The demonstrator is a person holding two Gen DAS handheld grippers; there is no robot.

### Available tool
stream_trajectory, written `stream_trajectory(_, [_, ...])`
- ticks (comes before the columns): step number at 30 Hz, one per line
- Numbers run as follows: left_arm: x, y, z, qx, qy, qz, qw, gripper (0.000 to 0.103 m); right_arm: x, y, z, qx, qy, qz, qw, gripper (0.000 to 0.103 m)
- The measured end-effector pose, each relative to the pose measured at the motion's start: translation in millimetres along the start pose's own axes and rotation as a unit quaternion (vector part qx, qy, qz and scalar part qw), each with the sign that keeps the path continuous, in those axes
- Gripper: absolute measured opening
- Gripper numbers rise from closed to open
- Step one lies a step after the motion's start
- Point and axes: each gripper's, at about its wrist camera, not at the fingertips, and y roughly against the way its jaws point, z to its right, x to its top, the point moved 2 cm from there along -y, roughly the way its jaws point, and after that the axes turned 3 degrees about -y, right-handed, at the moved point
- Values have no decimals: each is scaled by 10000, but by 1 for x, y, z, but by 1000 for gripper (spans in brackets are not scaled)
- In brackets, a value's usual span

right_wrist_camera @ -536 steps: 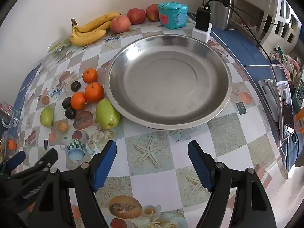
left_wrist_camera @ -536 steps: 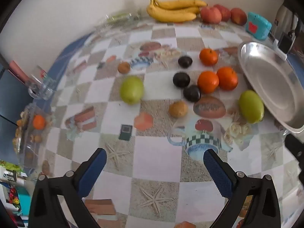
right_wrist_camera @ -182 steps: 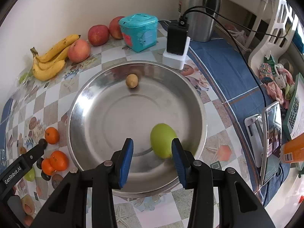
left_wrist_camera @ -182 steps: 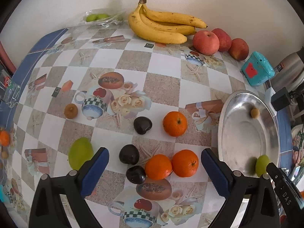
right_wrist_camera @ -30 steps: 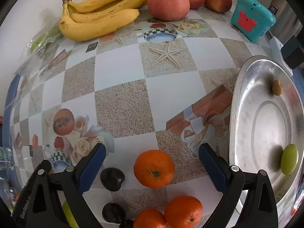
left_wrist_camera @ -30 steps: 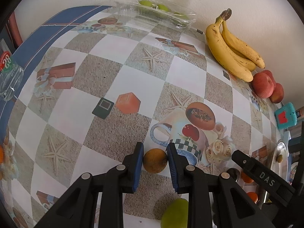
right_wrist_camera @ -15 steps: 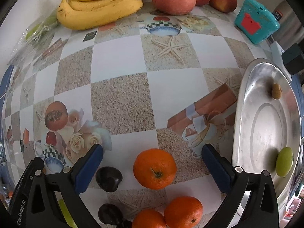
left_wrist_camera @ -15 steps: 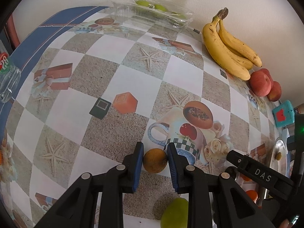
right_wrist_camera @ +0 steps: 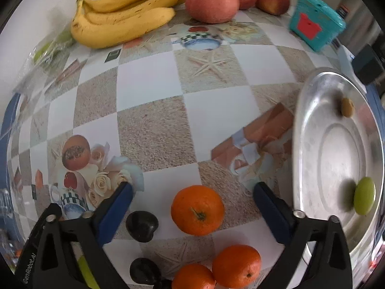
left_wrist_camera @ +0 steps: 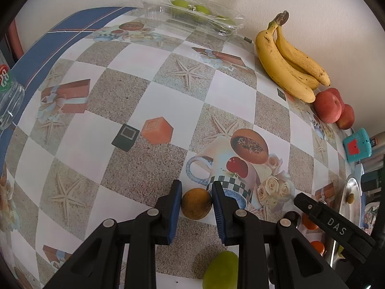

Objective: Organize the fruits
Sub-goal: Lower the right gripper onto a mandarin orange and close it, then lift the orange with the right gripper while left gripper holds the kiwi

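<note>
1. Left wrist view is showing the left tool [left_wrist_camera: 196, 204] pinching a small brown fruit [left_wrist_camera: 196, 207] between its blue pads [left_wrist_camera: 175, 207], down at the desk [left_wrist_camera: 168, 101] beside a printed mug; whether the fruit is resting on the cloth or just clear of it cannot be told.
2. Both pads are pressing the fruit near its widest part, which looks like a sound hold; squeezing harder is probably risking a bruise or a squirt-out, since it is round and smooth.
3. A green fruit [left_wrist_camera: 221, 271] is lying just below the tool, so lifting straight up before travelling is likely the safest path.
4. Right wrist view is showing the right tool [right_wrist_camera: 193, 201] spread wide around an orange [right_wrist_camera: 197, 209], touching nothing; dark plums [right_wrist_camera: 142, 226] are sitting just beside its left pad.
5. The steel tray [right_wrist_camera: 305, 130] at the right is holding another small brown fruit [right_wrist_camera: 347, 107] and a green one [right_wrist_camera: 364, 198], so it is presumably the destination.
6. Setting the carried fruit low into bare tray is probably keeping it from rolling.
</note>
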Motion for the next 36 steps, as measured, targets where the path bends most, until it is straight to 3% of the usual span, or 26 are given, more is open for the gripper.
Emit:
stream_trajectory(1, [0, 0, 0, 4, -3, 0, 10000, 28, -1, 2, 1, 10, 14, 19, 10000, 82])
stream_trajectory(6, [-1, -1, 4, -17, -54, -20, 10000, 28, -7, 12, 4, 119, 52, 58, 9999, 41])
stream_trajectory(12, [0, 2, 5, -17, -57, -9, 10000, 27, -10, 23, 13, 354, 18, 77, 9993, 38])
stream_trajectory(25, [4, 39, 17, 125, -209, 390, 9989, 27, -34, 98, 22, 495, 178, 844, 9950, 38])
stream_trajectory(36, [-1, 44, 47, 444, -593, 474, 9961, 27, -30, 100, 34, 534, 272, 972, 9935, 38])
